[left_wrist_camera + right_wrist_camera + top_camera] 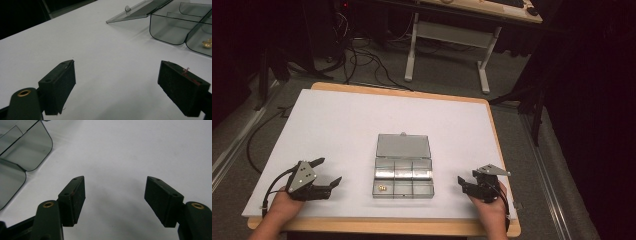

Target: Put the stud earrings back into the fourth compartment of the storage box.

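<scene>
Two grippers sit low at the near edge, both empty. The left gripper [328,172] has its jaws spread wide over bare white table sheet [337,125], nothing between the pads; in the left gripper view the same wide gap shows [115,82]. The right gripper [464,184] also stands with jaws apart and holds nothing, confirmed in the right gripper view [115,195]. Between them, near-centre, lies the clear plastic compartment box [403,179], lid [404,146] flung open flat toward the far side, with a small latch tab on its far edge. A small gold-coloured piece [382,187] sits in the near-left compartment; too small to tell what it is. Handling guess: the box is light, stiff, thin-walled and smooth, so it likely slides on the sheet if pushed from one side; best pinched on an outer wall or braced by one gripper while the other works. The lid probably swings easily on its hinge; take it by the free far edge near the tab. The gold piece looks tiny, hard and slippery, awkward against the compartment walls, so come in from above. Nothing else is on the sheet to block either gripper. Far off on the floor are cables [362,60] and a desk frame [452,45], well apart from the work.
</scene>
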`<state>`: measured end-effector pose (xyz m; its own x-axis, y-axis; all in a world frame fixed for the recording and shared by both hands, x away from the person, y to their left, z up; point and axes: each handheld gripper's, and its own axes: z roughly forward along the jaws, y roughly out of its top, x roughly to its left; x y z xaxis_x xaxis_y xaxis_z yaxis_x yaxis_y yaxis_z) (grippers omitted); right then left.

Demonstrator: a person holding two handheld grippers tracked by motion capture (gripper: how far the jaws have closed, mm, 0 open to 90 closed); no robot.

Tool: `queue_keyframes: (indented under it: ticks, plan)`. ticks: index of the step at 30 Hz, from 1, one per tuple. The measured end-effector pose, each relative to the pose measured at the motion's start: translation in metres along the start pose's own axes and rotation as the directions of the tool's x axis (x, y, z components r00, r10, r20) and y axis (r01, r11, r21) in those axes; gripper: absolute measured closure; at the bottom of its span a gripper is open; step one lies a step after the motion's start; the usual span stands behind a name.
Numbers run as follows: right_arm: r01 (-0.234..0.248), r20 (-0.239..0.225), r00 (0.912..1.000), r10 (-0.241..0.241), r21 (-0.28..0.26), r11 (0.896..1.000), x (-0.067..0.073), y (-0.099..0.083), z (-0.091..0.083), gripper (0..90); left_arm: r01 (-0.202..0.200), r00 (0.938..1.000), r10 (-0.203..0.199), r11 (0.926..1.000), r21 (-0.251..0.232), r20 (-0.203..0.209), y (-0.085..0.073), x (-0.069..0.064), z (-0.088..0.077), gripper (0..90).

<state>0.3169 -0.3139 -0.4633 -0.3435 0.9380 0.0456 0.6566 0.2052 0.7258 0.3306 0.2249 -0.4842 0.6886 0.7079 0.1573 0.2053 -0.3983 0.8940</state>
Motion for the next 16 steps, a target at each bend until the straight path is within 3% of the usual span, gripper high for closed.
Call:
queue_keyframes:
  ticks: [1,5,9,16]
  plan:
    - [-0.017,-0.005,0.9998,0.017,0.001,1.000,-0.002,-0.001,0.001,33.0,0.000,1.0000,0.000,1.0000,0.005,-0.002,0.000,0.000,0.000,15.2]
    - [-0.008,-0.008,0.9999,0.007,-0.041,0.999,-0.010,-0.002,-0.003,29.1,-0.008,0.9999,0.008,0.9998,0.018,-0.008,0.001,-0.001,0.002,15.2]
    - [-0.041,0.004,0.9991,0.041,-0.069,0.997,-0.013,-0.003,-0.009,27.8,-0.012,0.9999,0.012,0.9999,0.010,-0.006,0.000,-0.001,0.001,15.2]
    - [-0.016,0.017,0.9997,0.017,-0.067,0.998,-0.006,0.000,-0.009,19.3,-0.011,0.9999,0.011,0.9999,-0.003,-0.002,0.000,-0.001,0.000,15.2]
